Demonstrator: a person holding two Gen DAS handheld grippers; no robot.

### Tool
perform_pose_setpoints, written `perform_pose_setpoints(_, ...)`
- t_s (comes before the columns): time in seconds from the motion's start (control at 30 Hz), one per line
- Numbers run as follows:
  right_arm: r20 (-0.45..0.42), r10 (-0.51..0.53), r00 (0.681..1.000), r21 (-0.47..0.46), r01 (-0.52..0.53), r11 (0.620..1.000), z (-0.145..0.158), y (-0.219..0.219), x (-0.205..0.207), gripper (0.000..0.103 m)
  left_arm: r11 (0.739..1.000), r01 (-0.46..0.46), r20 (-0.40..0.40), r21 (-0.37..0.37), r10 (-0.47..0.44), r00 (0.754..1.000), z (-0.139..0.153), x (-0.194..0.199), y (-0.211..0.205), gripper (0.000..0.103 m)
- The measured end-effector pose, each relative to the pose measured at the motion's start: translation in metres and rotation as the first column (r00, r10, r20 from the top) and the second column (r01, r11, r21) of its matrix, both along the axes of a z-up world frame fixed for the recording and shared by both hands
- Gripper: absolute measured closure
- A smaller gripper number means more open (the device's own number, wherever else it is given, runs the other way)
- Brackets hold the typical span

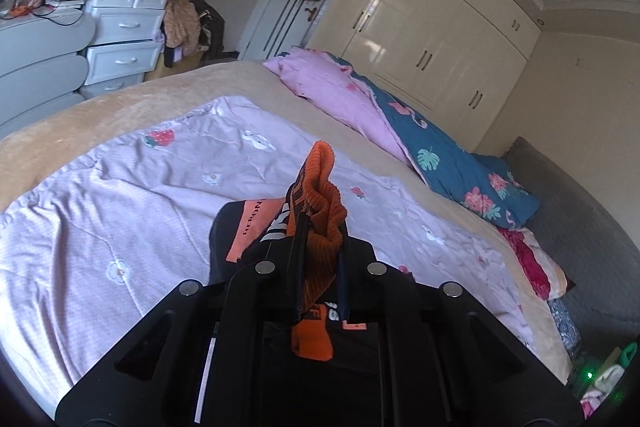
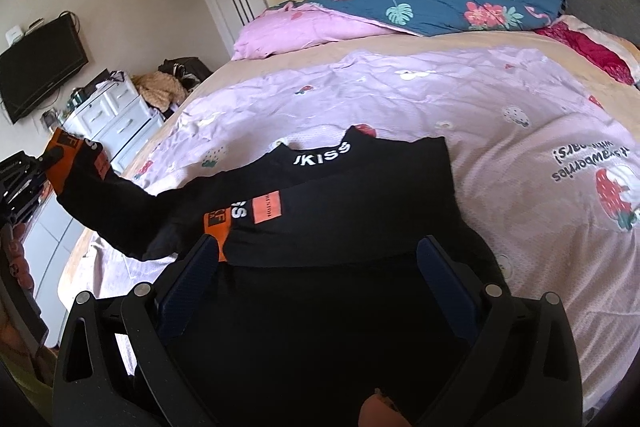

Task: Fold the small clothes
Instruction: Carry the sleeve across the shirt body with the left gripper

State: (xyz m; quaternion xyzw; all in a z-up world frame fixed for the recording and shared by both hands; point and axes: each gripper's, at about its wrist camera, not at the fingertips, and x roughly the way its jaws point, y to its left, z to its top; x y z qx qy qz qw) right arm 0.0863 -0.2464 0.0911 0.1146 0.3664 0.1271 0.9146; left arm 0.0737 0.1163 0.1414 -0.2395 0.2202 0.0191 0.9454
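Note:
A black top (image 2: 360,195) with white lettering at the collar lies flat on the lilac strawberry sheet (image 2: 480,99). One sleeve is folded across its chest, its orange cuff (image 2: 216,225) close to my right gripper's left finger. My right gripper (image 2: 318,251) hovers open over the top's lower part, nothing pinched between its fingers. The other sleeve stretches out to the left, lifted off the bed. My left gripper (image 1: 322,227) is shut on that sleeve's orange ribbed cuff (image 1: 320,183), which bunches up above the fingertips. The same left gripper (image 2: 24,179) shows at the far left edge of the right wrist view.
A folded pink quilt (image 1: 332,87) and a blue floral duvet (image 1: 452,163) lie along the bed's far side, near the grey headboard (image 1: 580,227). White drawers (image 1: 124,27) stand beyond the foot of the bed. Cream wardrobes (image 1: 432,39) line the far wall.

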Motion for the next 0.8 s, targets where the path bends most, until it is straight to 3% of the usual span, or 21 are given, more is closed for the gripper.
perform_pose_setpoints(0.4, -0.012, -0.095, 0.995, 0.020, 0.095, 0.995, -0.002, -0.035, -0.007, 0.004, 0.989, 0.143, -0.027, -0.023, -0.144, 0.989, -0.010, 0.013, -0.046, 0.097)
perform_pose_setpoints(0.8, -0.040, -0.174, 0.984, 0.006, 0.175, 0.985, -0.008, -0.054, -0.012, 0.004, 0.948, 0.316, -0.125, -0.042, -0.318, 0.940, -0.050, 0.030, -0.105, 0.097)
